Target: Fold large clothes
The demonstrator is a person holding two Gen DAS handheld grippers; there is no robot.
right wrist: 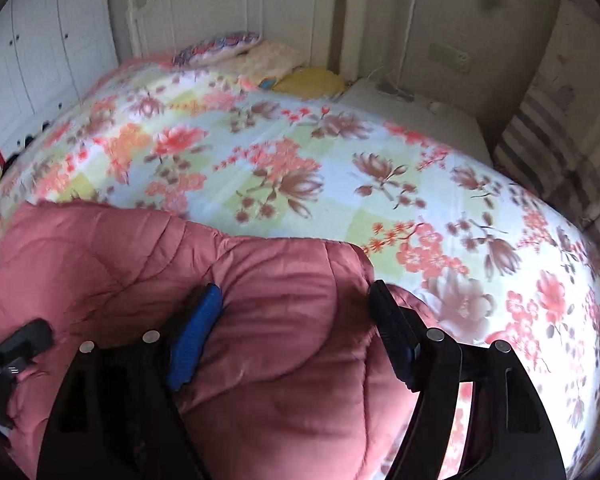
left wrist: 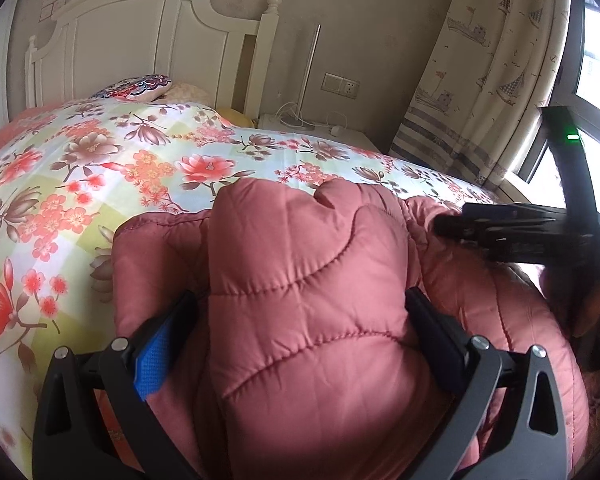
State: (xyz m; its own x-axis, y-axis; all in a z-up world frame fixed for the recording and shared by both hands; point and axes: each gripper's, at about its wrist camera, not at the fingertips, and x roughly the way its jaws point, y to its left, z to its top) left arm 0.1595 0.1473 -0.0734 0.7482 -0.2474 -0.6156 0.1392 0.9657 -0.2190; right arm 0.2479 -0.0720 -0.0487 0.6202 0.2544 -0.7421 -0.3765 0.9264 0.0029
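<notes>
A pink quilted puffer jacket point(left wrist: 312, 280) lies bunched on the floral bedspread point(left wrist: 100, 168), at the near edge of the bed. My left gripper point(left wrist: 300, 308) has its fingers on either side of a thick fold of the jacket and clamps it. My right gripper point(right wrist: 296, 300) likewise has a padded fold of the jacket point(right wrist: 276, 320) between its fingers. The right gripper also shows in the left wrist view point(left wrist: 444, 224), at the jacket's right side. The left gripper's fingertip point(right wrist: 36, 334) shows at the left edge of the right wrist view.
The bed runs back to a white headboard point(left wrist: 140, 32) with pillows point(left wrist: 136, 86) in front of it. A white bedside table point(left wrist: 320, 130) with cables stands right of the bed. A curtain point(left wrist: 480, 68) and window are further right. White wardrobe doors point(right wrist: 40, 52) stand left.
</notes>
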